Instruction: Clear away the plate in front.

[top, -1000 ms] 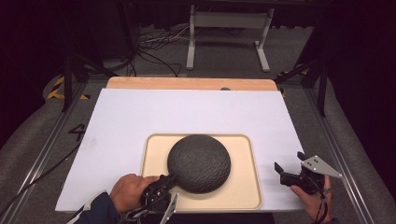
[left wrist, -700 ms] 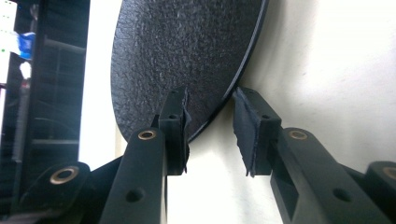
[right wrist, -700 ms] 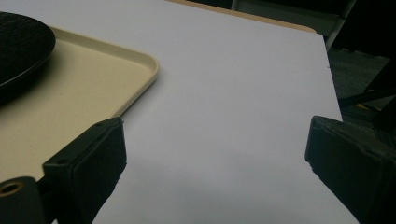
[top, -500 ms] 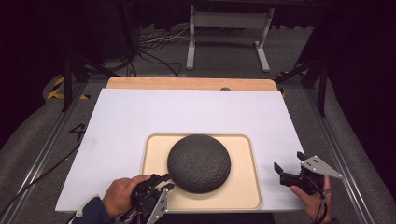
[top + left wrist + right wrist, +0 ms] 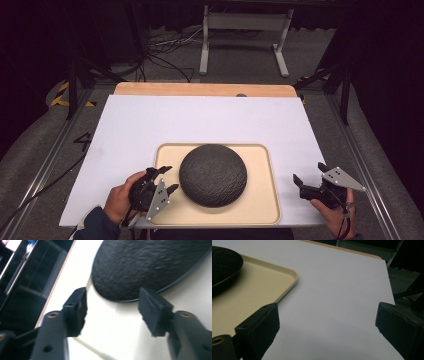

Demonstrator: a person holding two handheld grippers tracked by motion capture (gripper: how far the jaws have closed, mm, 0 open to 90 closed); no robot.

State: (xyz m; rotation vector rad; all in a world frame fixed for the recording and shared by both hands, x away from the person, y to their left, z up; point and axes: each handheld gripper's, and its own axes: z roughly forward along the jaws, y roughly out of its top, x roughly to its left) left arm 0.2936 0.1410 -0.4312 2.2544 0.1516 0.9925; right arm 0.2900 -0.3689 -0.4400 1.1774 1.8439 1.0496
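Your left gripper [image 5: 164, 180] w/ jaws spread sits beside the dark dome [image 5: 213, 174] on the tray [image 5: 260, 205]; right gripper [image 5: 309, 176] jaws spread too.

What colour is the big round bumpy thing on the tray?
The dome is dark grey, almost black, with a rough wrinkly surface, seen best in the high view.

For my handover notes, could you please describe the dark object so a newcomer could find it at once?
On the white table sheet, find the cream rectangular tray near the person's edge. On it sits the black, rough-textured dome, the tray's sole, round item.
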